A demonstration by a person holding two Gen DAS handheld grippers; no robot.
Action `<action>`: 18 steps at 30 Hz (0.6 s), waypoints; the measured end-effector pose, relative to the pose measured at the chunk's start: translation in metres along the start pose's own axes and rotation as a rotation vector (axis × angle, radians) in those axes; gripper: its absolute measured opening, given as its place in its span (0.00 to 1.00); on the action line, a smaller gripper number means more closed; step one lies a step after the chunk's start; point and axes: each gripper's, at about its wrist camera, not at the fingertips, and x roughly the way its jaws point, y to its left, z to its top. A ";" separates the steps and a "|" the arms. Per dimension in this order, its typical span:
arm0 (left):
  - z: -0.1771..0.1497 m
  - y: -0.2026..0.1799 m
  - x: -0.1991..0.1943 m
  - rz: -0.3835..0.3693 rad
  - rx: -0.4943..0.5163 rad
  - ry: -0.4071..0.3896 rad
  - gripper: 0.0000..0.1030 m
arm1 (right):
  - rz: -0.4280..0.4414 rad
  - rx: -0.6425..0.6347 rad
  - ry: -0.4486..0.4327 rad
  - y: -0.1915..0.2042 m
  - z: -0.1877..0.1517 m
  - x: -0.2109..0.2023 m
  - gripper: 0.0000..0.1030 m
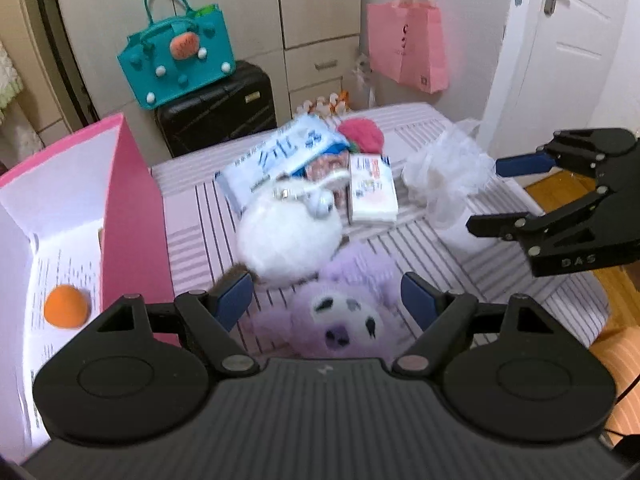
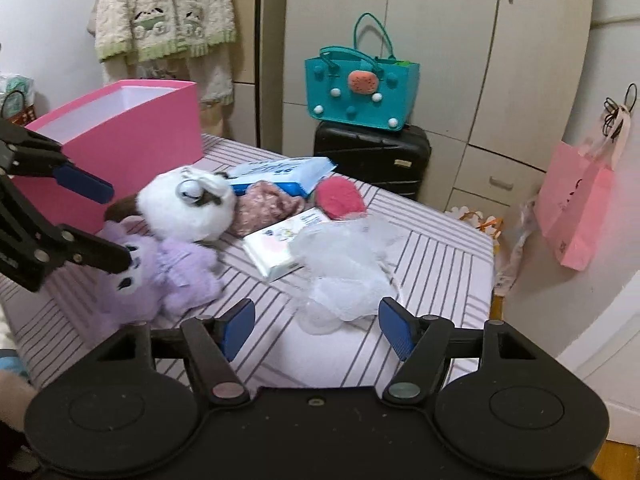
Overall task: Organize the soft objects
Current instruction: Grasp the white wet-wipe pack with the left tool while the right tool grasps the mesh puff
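Observation:
A purple plush toy (image 1: pixel 340 312) lies on the striped bed, also in the right wrist view (image 2: pixel 168 276). My left gripper (image 1: pixel 328 300) is open just above it, jaws on either side of its head. A white plush toy (image 1: pixel 288 236) (image 2: pixel 188 208) lies behind it. A red fluffy ball (image 1: pixel 364 134) (image 2: pixel 340 200) sits further back. An orange ball (image 1: pixel 66 306) lies inside the pink box (image 1: pixel 132 200) (image 2: pixel 120 136). My right gripper (image 2: pixel 318 328) is open and empty above a clear plastic bag (image 2: pixel 344 268) (image 1: pixel 448 172).
Tissue packs (image 1: pixel 280 156) (image 2: pixel 276 256) and a pinkish cloth (image 2: pixel 264 204) lie mid-bed. A black suitcase (image 1: pixel 216 108) with a teal bag (image 1: pixel 176 64) stands beyond the bed. A pink paper bag (image 1: pixel 408 44) hangs by the door. The bed edge (image 2: pixel 490 264) is at right.

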 end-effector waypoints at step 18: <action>0.035 -0.026 0.022 -0.077 -0.004 -0.115 0.74 | 0.084 0.044 -0.002 -0.037 0.005 0.035 0.34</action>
